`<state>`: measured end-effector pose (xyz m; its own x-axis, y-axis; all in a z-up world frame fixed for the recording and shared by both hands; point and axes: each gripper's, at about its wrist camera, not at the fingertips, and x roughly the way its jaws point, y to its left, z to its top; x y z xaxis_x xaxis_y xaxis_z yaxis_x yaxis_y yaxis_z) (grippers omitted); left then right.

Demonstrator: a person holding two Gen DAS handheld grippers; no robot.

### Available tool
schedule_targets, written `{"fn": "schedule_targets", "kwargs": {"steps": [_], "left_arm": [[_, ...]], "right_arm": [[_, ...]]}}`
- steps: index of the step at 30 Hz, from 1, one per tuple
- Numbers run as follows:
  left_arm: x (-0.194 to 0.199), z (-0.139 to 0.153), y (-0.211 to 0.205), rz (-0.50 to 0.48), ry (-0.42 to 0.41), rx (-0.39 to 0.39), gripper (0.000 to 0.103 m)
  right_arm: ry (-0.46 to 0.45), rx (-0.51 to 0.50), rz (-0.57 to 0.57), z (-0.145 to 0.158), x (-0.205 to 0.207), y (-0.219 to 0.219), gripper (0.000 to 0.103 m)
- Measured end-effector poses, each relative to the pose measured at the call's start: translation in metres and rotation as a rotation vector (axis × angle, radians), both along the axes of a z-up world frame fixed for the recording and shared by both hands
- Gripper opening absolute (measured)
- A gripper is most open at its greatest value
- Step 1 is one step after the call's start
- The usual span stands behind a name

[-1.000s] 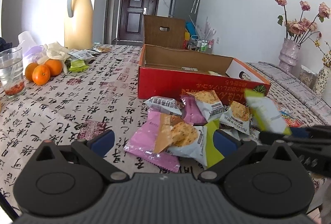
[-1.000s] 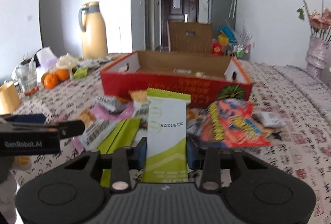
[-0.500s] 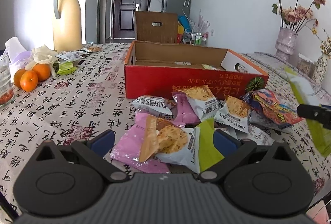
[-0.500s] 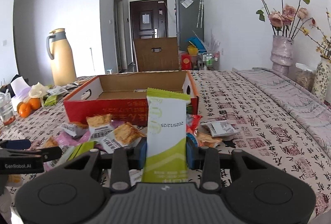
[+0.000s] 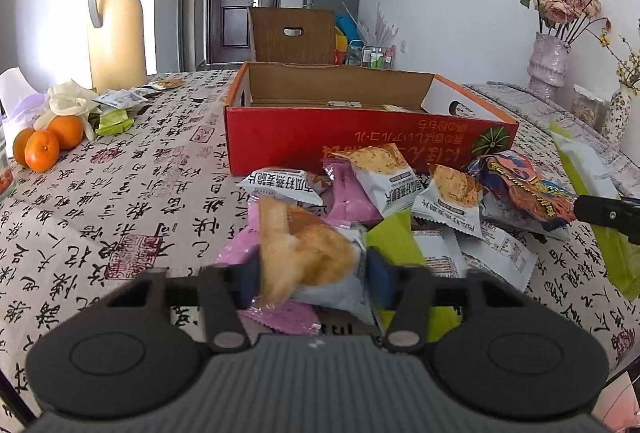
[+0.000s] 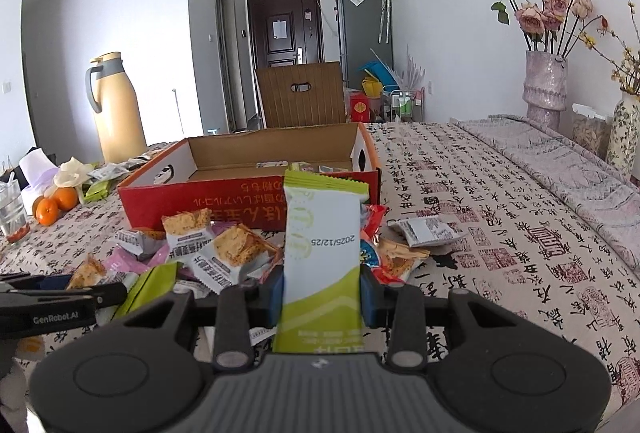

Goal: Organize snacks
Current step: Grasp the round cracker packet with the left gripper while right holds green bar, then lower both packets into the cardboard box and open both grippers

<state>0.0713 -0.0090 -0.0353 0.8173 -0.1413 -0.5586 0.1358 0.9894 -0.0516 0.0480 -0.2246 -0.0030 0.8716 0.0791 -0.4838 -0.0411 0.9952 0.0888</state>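
Left gripper [image 5: 312, 275] closing on a cracker pack [image 5: 310, 257] just before the red box [image 5: 360, 137], pads at both sides, ready for lifting. Right gripper [image 6: 322, 291] clamped on a green packet [image 6: 322, 253], upright before the box, poised for dropping in.

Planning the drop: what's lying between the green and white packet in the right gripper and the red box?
In the right wrist view, loose snack packets cover the tablecloth between the green and white packet and the red box.
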Motion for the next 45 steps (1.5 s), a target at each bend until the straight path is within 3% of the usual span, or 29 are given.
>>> {"fn": "schedule_targets", "kwargs": {"steps": [12,25,34,45], "left_arm": [[-0.007,0.008,0.001,-0.006,-0.025,-0.021,0.047],[-0.004,0.039,0.006,0.022,-0.102,-0.039,0.047],[0.015,0.068,0.004,0.039,-0.173,-0.04,0.047],[0.056,0.1,-0.007,0.049,-0.245,-0.005,0.047]], "right_arm": [[-0.003,0.005,0.003,0.0,-0.001,0.001,0.036],[-0.044,-0.003,0.026,0.015,0.001,0.005,0.036],[-0.107,-0.004,0.044,0.038,0.022,0.009,0.036],[-0.197,-0.016,0.067,0.082,0.076,0.015,0.036]]}}
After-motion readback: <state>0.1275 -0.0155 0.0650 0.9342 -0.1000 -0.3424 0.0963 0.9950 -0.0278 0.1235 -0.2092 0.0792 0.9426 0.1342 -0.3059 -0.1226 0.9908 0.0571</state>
